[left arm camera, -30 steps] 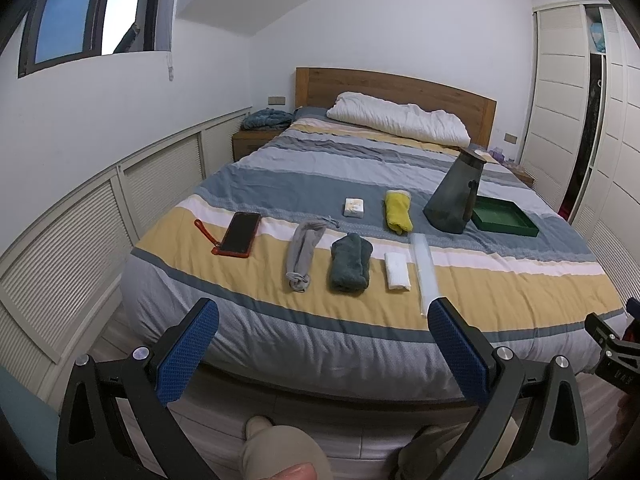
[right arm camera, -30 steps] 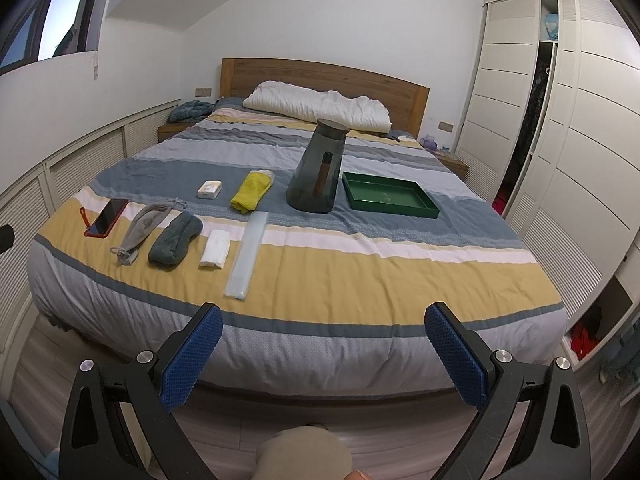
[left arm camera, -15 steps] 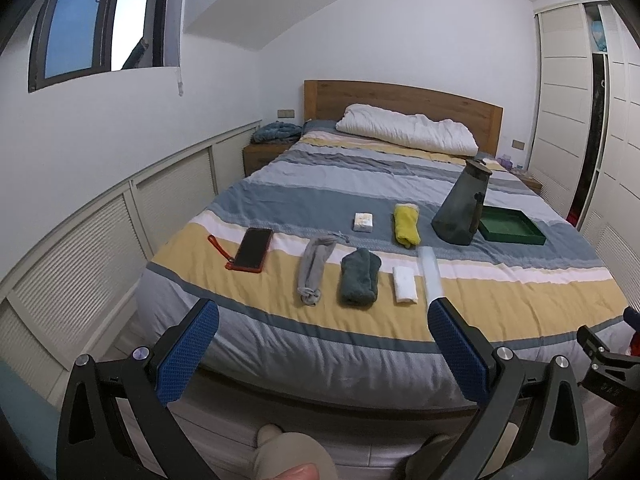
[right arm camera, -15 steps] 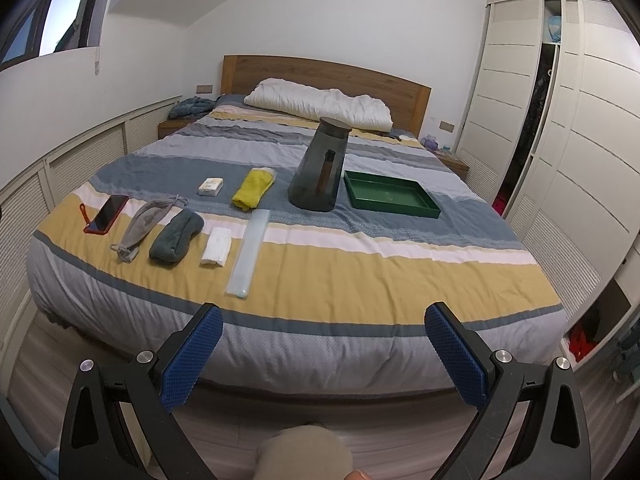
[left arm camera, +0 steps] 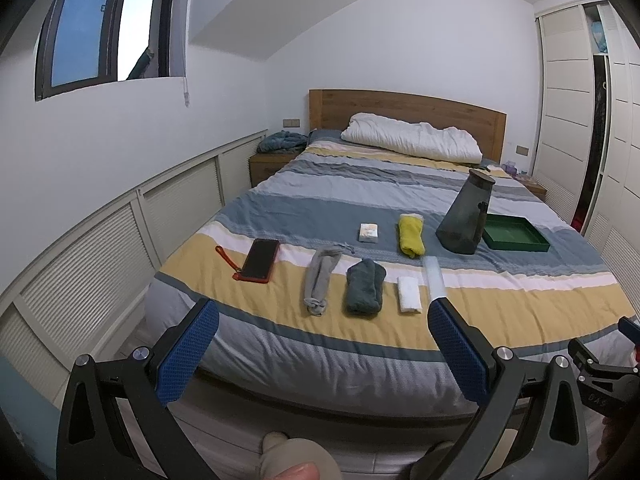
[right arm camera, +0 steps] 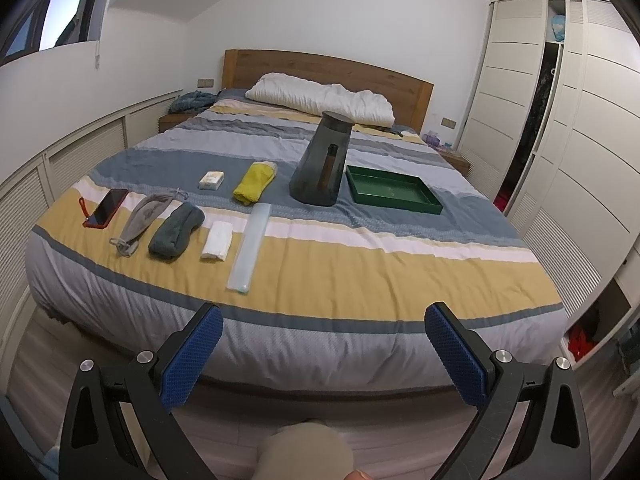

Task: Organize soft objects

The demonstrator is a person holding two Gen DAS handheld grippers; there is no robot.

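On the striped bed lie a grey pouch, a dark teal rolled cloth, a small white folded cloth and a yellow cloth. They also show in the right wrist view: the grey pouch, teal cloth, white cloth, yellow cloth. A green tray lies right of a dark jug. My left gripper and right gripper are open and empty, held off the foot of the bed.
A red-cased phone, a small white box and a long clear case also lie on the bed. A white pillow lies at the headboard. Wardrobes stand right; wall panels run along the left.
The left gripper has pulled back and swung so the bed looks smaller and farther. The right gripper has barely moved. Both stay open.
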